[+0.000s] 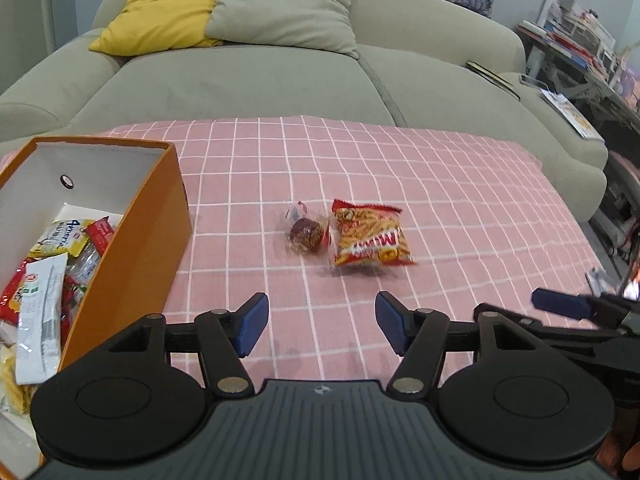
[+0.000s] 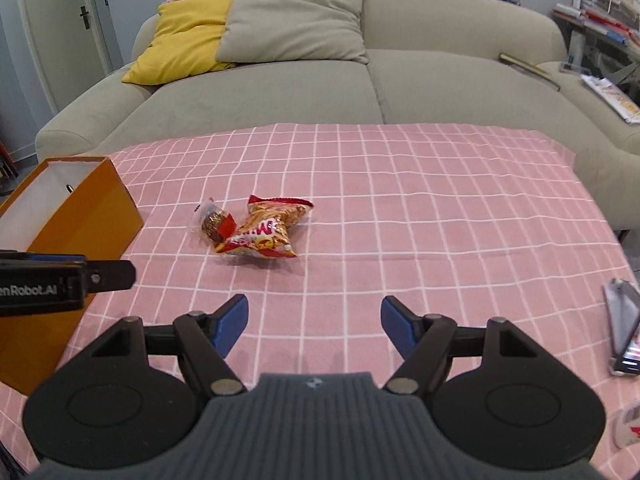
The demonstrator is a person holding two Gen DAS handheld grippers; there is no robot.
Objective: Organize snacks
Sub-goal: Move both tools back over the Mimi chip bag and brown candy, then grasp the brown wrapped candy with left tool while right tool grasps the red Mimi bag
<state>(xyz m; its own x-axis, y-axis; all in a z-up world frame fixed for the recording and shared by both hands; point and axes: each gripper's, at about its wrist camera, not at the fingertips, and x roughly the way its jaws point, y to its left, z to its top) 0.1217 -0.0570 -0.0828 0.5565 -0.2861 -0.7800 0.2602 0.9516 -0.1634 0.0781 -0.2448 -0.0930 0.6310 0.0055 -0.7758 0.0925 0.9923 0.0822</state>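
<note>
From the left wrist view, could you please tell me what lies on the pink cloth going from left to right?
Orange box → clear-wrapped brown snack → red snack bag → right tongs.

Tabletop (image 2: 440, 208) covered by pink cloth with white grid. On it: orange box (image 1: 132, 240) at left edge, open top, packets inside; 2 loose snacks mid-surface, red-yellow snack bag (image 1: 370, 236) touching clear-wrapped brown sweet (image 1: 306, 233); phone-like item (image 2: 624, 332) at right edge.

Soft even indoor light, faint shadows, fisheye-bent edges.
</note>
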